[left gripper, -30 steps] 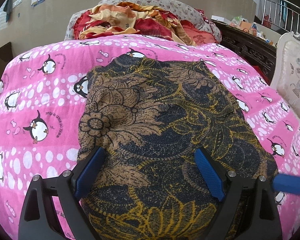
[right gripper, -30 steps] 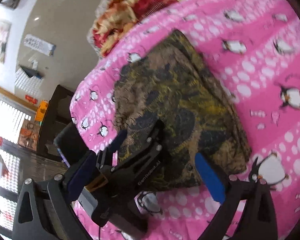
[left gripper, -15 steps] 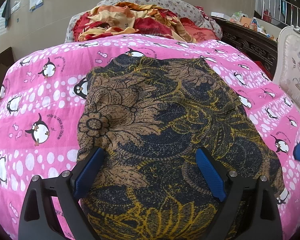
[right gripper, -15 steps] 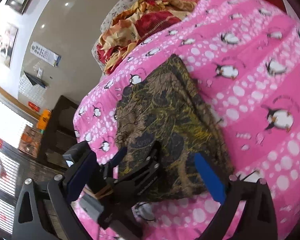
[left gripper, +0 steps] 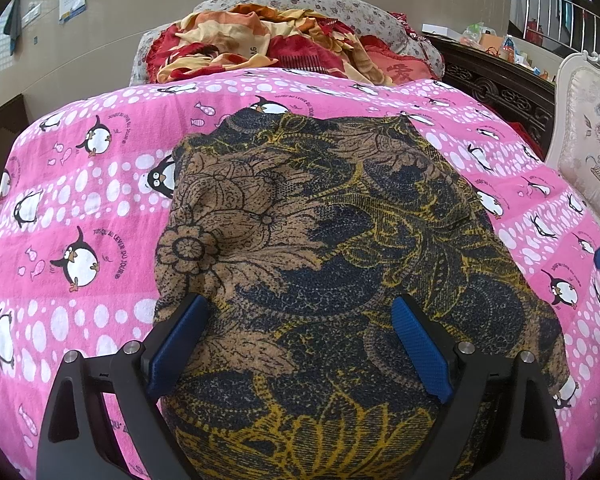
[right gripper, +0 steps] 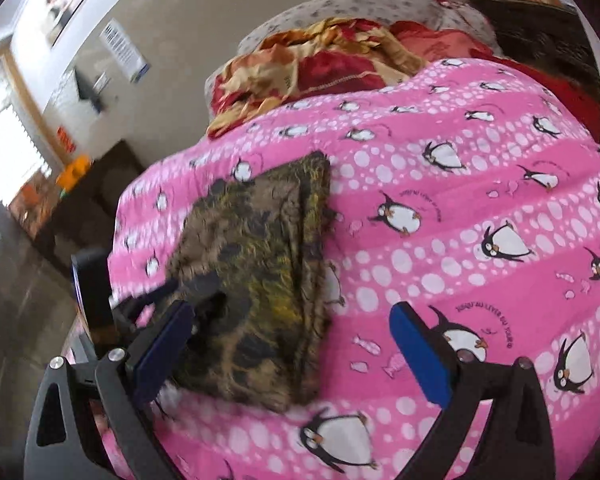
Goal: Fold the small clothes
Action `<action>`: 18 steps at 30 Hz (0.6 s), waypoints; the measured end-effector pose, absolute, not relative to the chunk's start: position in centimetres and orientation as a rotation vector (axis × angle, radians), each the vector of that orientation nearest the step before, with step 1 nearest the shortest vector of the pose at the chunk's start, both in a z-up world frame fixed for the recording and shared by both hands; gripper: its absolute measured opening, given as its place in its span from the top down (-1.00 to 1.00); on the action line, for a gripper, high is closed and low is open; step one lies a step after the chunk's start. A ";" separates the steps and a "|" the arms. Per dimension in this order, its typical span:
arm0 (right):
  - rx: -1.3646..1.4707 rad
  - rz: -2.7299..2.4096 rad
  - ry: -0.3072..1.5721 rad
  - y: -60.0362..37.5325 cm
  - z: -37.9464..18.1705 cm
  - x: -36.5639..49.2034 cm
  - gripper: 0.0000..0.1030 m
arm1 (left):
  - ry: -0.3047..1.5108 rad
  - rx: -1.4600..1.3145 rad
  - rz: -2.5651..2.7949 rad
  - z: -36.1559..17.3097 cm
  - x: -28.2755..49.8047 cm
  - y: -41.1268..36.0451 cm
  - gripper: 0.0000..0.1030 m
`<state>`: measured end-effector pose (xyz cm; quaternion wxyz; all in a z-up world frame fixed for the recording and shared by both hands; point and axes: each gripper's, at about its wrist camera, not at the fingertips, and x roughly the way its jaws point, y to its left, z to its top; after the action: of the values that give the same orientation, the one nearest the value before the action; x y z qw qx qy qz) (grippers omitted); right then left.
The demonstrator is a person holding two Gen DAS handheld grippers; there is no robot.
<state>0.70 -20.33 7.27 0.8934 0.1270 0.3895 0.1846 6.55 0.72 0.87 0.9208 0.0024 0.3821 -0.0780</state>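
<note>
- Your left gripper (left gripper: 298,344) hangs over the near end of the folded floral garment (left gripper: 332,248), jaws spread wide with nothing pinched.
- The garment lies flat on the pink penguin blanket (left gripper: 80,208).
- Your right gripper (right gripper: 288,348) is spread wide too, over the garment's right edge; that view is blurred, so contact seems unlikely.

Both fisheye views are evenly, brightly lit; edges are bowed and vignetted; the right view is motion-blurred.
</note>
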 end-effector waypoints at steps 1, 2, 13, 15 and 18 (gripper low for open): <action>0.255 0.388 0.817 -20.4 7.0 0.6 -0.95 | 0.785 0.003 -0.161 0.9 6.6 0.9 -0.50; 0.253 0.394 0.824 -20.6 6.8 0.4 -0.95 | 0.785 0.003 -0.161 0.9 6.6 0.8 -0.50; 0.252 0.384 0.900 -21.4 7.0 0.3 -0.95 | 0.923 -0.064 -0.107 3.4 5.2 1.1 -0.51; 0.220 0.372 0.894 -21.2 7.5 0.2 -0.95 | 0.899 -0.082 -0.087 5.0 3.6 0.9 -0.51; 0.126 0.332 0.879 -20.6 8.6 -0.2 -0.95 | 0.873 -0.127 -0.054 7.5 0.7 0.6 -0.53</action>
<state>-0.17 -20.56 8.60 0.8898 0.0607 0.4233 0.1596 0.69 0.57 7.54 0.9038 -0.0616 0.4226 -0.0260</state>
